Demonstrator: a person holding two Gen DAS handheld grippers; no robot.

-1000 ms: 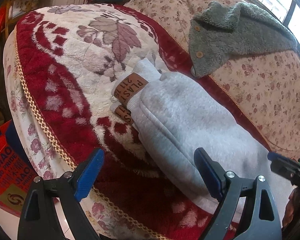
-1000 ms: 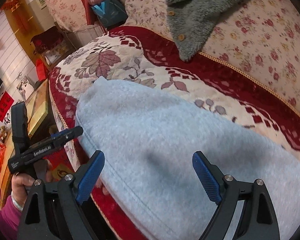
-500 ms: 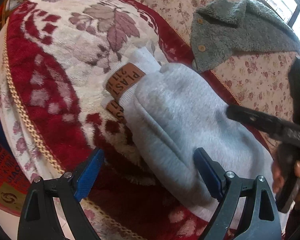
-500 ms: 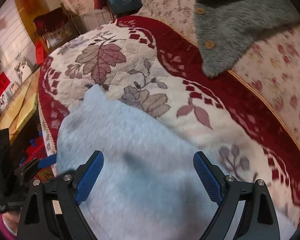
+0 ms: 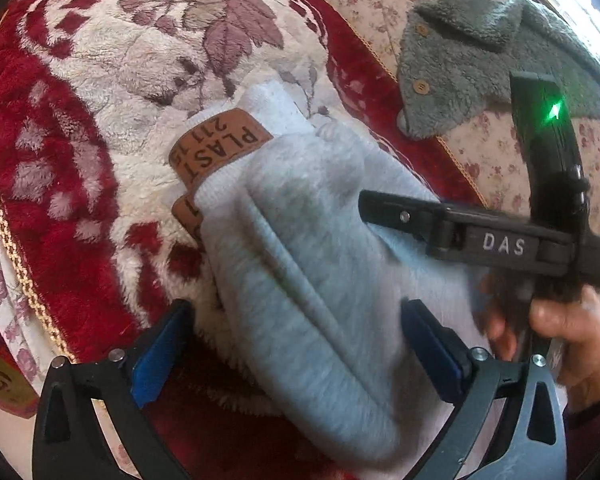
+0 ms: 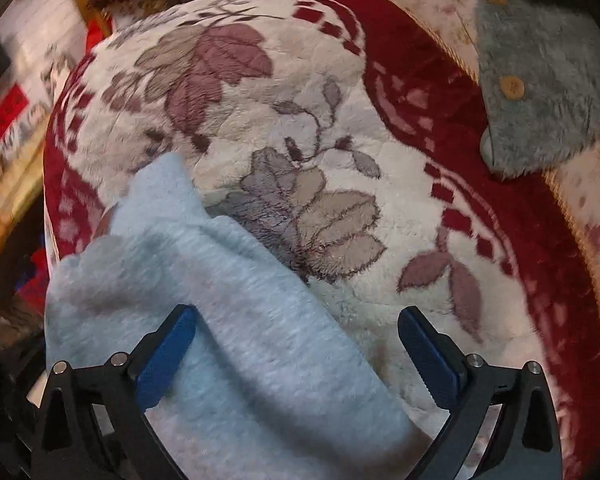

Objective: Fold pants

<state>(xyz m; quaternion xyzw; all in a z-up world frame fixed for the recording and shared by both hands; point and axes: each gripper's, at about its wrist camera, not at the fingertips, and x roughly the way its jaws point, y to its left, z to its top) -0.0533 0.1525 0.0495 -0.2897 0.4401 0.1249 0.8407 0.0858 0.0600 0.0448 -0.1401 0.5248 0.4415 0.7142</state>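
The pale grey fleece pants (image 5: 300,280) lie bunched lengthwise on a plush red-and-cream floral blanket (image 5: 100,80) spread over a sofa seat, their ribbed white waistband with a brown leather-look label (image 5: 220,152) pointing toward the far left of the seat. The left claw (image 5: 296,348) hangs low over the near part of the bundle, its blue-padded jaws opening to their widest, with a thick ridge of fabric between them but neither pad pressing on it. The right claw (image 6: 296,354) is also opening wide; in its own view it straddles the far right edge of the pants, where cloth meets blanket, and it too grips nothing. From the left wrist view the right claw's black body shows to the right, carried by a hand (image 5: 560,340) at the near right. A grey-green fuzzy buttoned garment (image 5: 480,68) is draped over the floral sofa back (image 5: 520,160) beyond. The pants look soft, thick and light, likely to sag and slide on the plush pile rather than hold a crease, so a pinch probably has to gather every layer. The firm ribbed waistband and the opposite hem end seem the surest places to take hold
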